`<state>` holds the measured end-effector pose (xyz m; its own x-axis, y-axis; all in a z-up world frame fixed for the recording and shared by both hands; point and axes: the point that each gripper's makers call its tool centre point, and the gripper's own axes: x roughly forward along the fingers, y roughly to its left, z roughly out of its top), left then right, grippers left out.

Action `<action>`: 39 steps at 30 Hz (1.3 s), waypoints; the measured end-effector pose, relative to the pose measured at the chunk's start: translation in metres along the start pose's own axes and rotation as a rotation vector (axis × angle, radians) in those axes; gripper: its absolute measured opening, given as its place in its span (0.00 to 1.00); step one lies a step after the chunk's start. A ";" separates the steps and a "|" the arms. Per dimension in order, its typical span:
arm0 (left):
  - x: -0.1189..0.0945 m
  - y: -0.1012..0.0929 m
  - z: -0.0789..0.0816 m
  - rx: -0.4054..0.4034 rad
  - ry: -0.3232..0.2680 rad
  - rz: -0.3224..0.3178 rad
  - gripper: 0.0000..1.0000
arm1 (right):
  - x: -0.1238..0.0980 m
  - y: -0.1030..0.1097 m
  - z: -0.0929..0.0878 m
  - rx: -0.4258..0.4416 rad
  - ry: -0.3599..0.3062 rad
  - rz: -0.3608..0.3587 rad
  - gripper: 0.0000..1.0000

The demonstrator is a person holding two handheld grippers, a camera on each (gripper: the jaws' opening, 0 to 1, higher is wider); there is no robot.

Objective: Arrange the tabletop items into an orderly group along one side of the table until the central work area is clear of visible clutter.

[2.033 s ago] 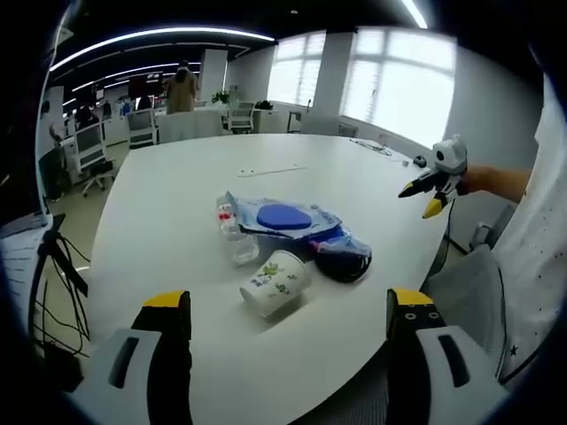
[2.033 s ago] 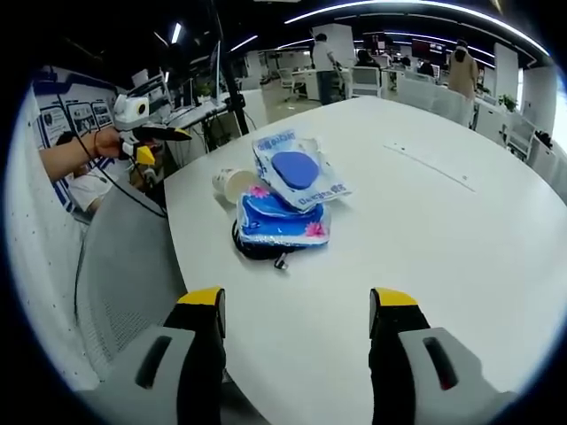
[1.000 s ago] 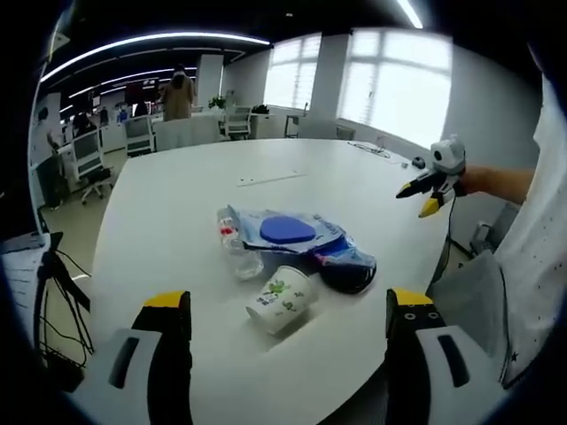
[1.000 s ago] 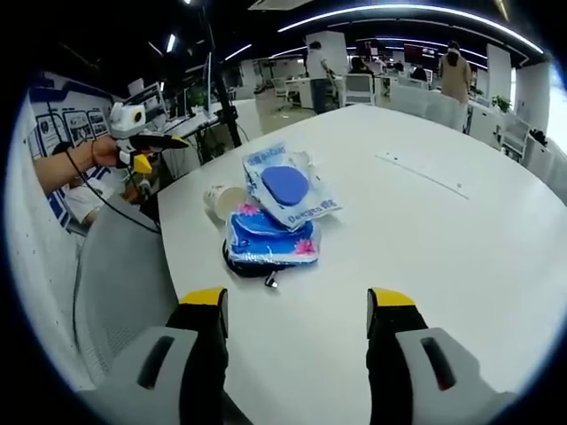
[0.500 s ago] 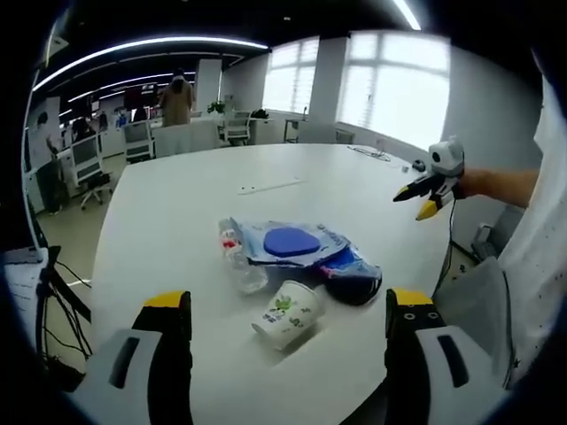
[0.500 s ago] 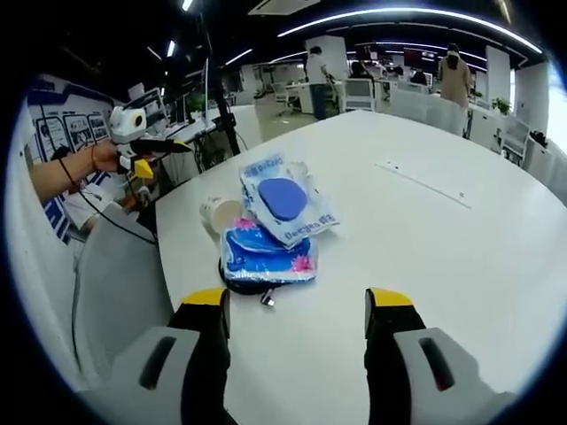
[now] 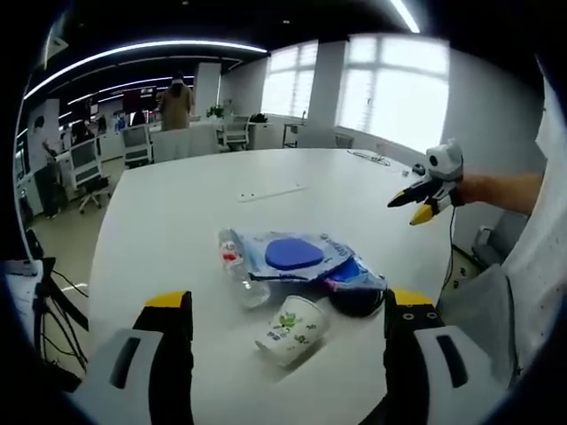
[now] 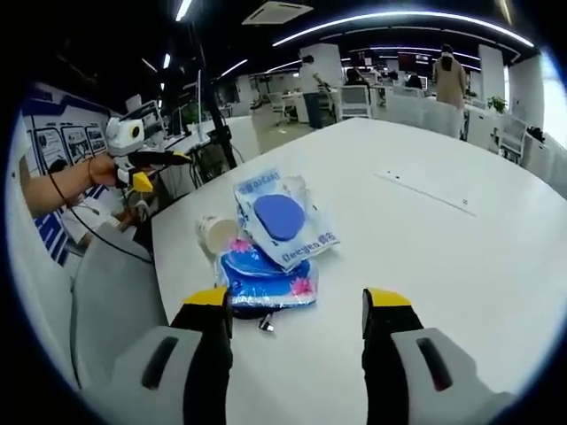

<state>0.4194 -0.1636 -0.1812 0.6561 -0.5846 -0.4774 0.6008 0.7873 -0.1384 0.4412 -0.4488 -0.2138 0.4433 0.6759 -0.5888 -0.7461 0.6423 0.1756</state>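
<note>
Lying plastic bottle point(image 7: 237, 266) in left gripper view, hidden in right.

You work in bright, even office light; ceiling light strips point(image 8: 399, 18) glow overhead and the windows point(image 7: 403, 97) blow out to white in your left gripper view; the white table point(image 7: 177, 204) shows only soft, faint shadows; fisheye bending curves everything near the edges; your centre stays fairly sharp.
</note>
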 end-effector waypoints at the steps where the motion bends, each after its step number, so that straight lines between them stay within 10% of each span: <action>1: 0.001 0.000 0.001 -0.003 -0.002 -0.001 0.92 | 0.001 0.000 0.002 0.004 -0.005 0.001 0.58; 39: 0.050 0.030 0.017 -0.024 -0.016 -0.008 0.84 | 0.055 -0.025 0.015 0.077 0.010 -0.011 0.51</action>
<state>0.4781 -0.1724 -0.1945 0.6587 -0.5938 -0.4620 0.5950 0.7870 -0.1631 0.4918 -0.4225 -0.2384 0.4456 0.6654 -0.5990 -0.7010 0.6755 0.2289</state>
